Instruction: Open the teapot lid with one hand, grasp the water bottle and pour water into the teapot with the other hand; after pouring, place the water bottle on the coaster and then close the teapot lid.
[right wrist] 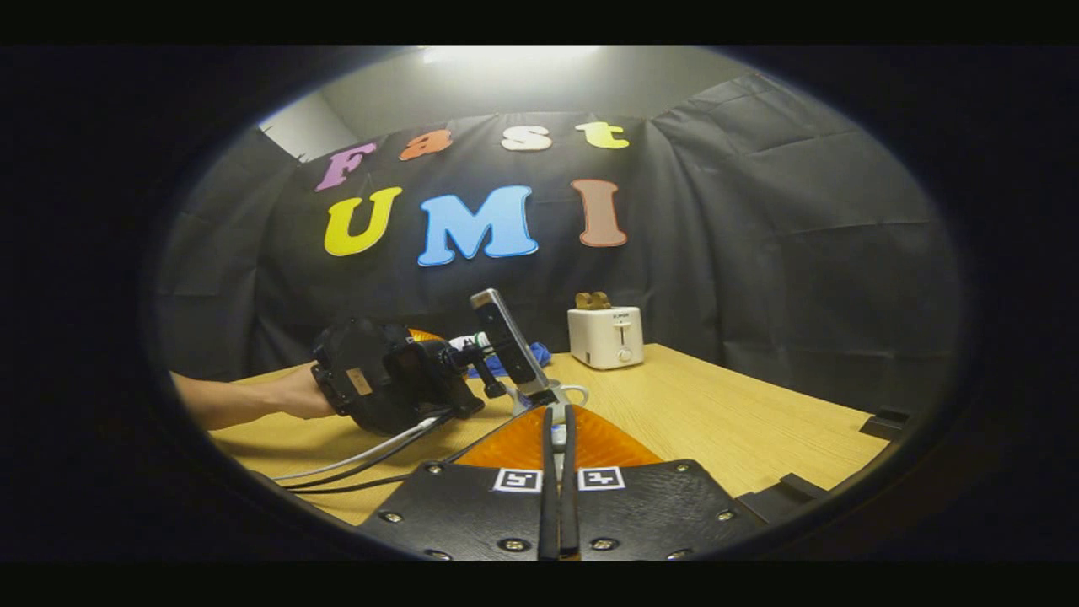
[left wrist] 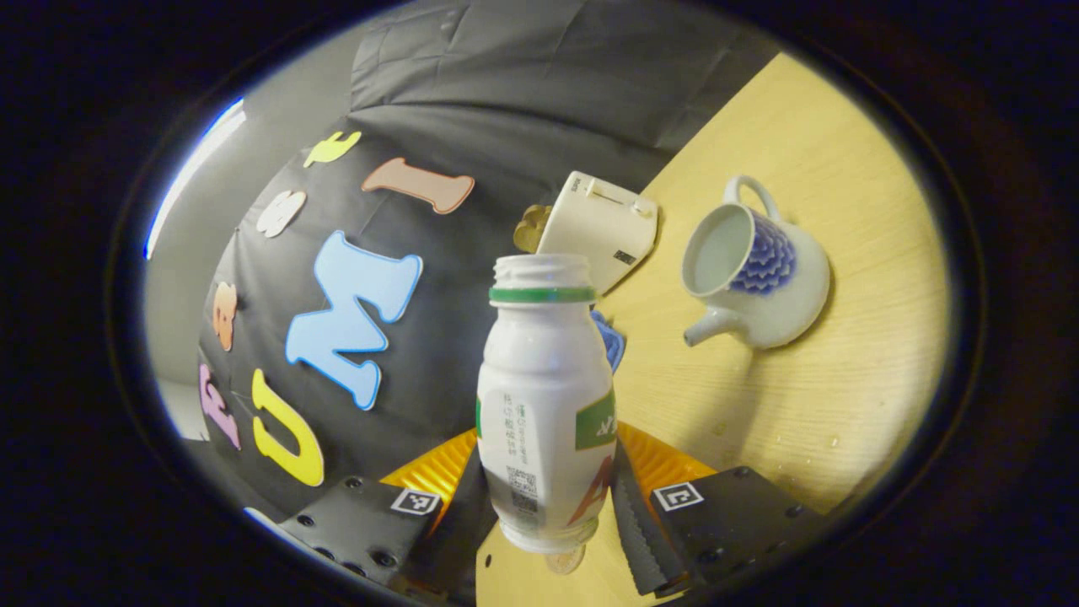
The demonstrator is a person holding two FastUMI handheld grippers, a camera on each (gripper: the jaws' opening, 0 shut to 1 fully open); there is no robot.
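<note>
Now, left tool: clenched on the bottle, one finger on each side of its lower body. The bottle lies along the fingers, its base near the camera.
Bottle: uncapped, with an opaque white wall, so its fill cannot be told.
Teapot: stands on the desk with its mouth open and no lid on it. Its spout points toward the bottle's side. Whether water lies inside, I cannot tell.
Stage: a gripped bottle beside an open pot fits both a bottle about to be tipped and one just drawn back from pouring.
Doing it well: keep the squeeze steady and low on the body, and mind the open neck. Any tilt away from the pot's mouth would likely spill.
Right tool: its fingers are drawn almost together, with something small and pale at their tips. I cannot tell whether they pinch it.
Blue thing: it peeps out behind the bottle and is possibly the coaster, though too hidden to be sure.
Toaster: it stands at the desk's back edge, near the pot and close to any path there.
Drops: a few wet beads lie on the desk, so the surface may be slippery.
Hand: it holds the left tool from behind, with cables trailing over the desk.
</note>
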